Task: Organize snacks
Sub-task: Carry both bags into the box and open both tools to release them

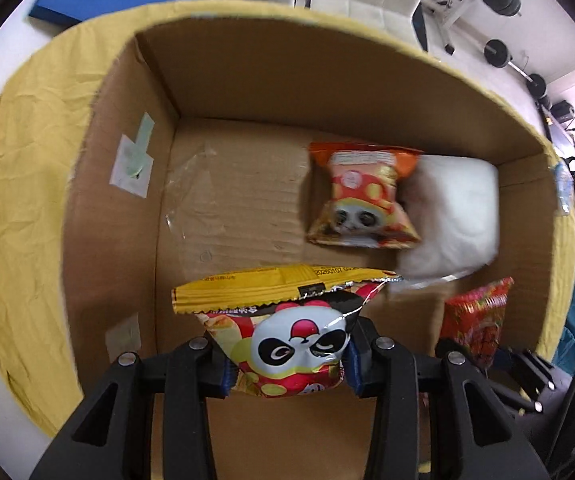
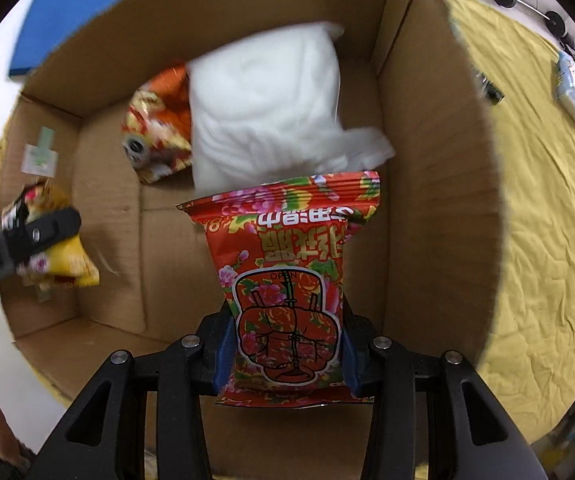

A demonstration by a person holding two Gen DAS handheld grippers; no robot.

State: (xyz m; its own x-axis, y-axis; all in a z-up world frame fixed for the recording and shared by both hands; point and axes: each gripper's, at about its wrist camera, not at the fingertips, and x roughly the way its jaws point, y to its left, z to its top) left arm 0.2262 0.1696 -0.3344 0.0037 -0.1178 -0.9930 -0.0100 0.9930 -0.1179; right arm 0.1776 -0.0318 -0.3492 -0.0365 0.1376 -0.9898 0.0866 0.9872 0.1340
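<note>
Left claw (image 1: pixel 287 354) grips yellow panda snack bag (image 1: pixel 287 320), long axis crosswise; right claw (image 2: pixel 285 354) grips red floral snack bag (image 2: pixel 287 280), lengthwise ahead, both over cardboard box (image 1: pixel 247 80).

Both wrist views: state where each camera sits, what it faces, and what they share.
Left wrist: on the left claw, looking down into the cardboard box; its claw grips a panda snack bag.
Right wrist: on the right claw, looking down into the box; its claw grips a red floral bag.
Shared: white bag, orange panda bag.
</note>
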